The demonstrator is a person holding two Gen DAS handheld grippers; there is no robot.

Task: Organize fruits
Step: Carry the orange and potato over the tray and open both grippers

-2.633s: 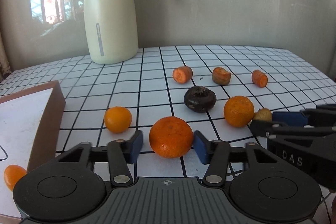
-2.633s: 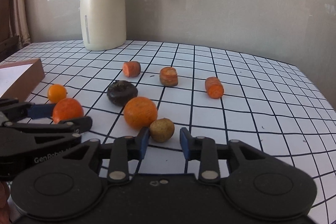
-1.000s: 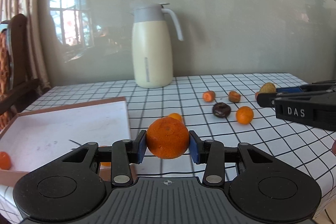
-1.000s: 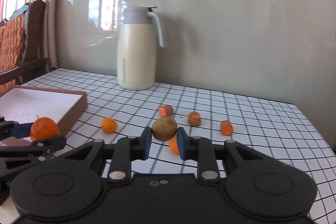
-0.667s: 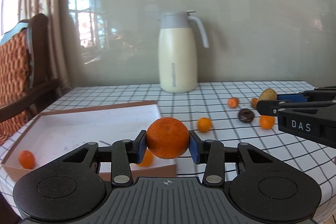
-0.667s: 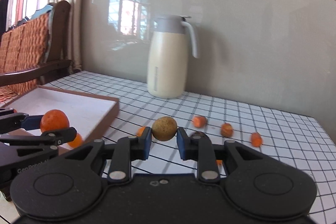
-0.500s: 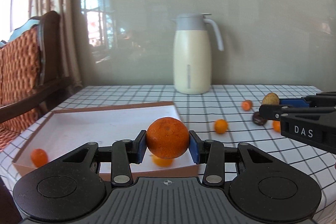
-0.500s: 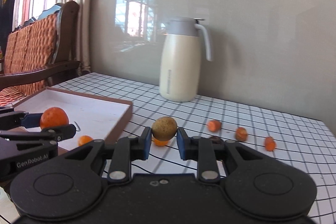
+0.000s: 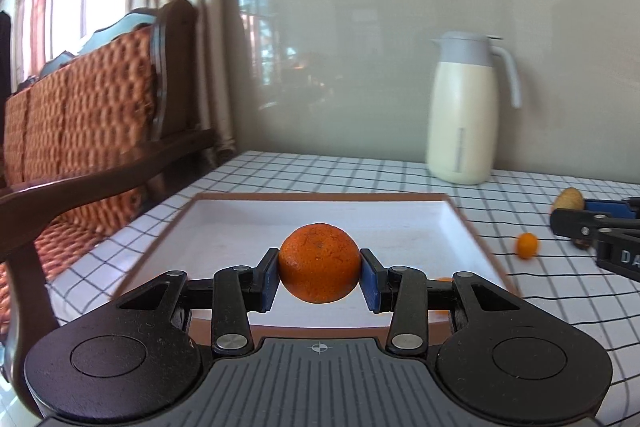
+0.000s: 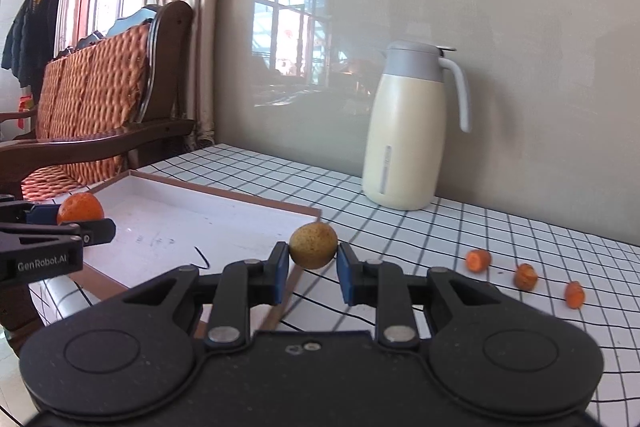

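My left gripper [image 9: 319, 277] is shut on a large orange [image 9: 319, 262] and holds it in the air over the near part of a shallow white box with a brown rim [image 9: 472, 231]. In the right wrist view the same gripper [image 10: 86, 223] and orange [image 10: 79, 207] show at the left, above the box [image 10: 224, 195]. My right gripper [image 10: 311, 267] is shut on a small yellow-brown speckled fruit [image 10: 313, 245], held above the table near the box's right edge. That fruit [image 9: 568, 199] also shows at the right of the left wrist view.
A cream jug with a grey lid [image 10: 408, 131] stands at the back of the checked tablecloth. Three carrot chunks [image 10: 478, 260] lie to the right. A small orange [image 9: 527, 245] rests right of the box. A wooden bench with an orange cushion [image 9: 80, 123] stands left of the table.
Both grippers have carried their fruit leftward. The left one now hangs over the box; the right one has come up beside the box's right edge. Neither grip has altered.
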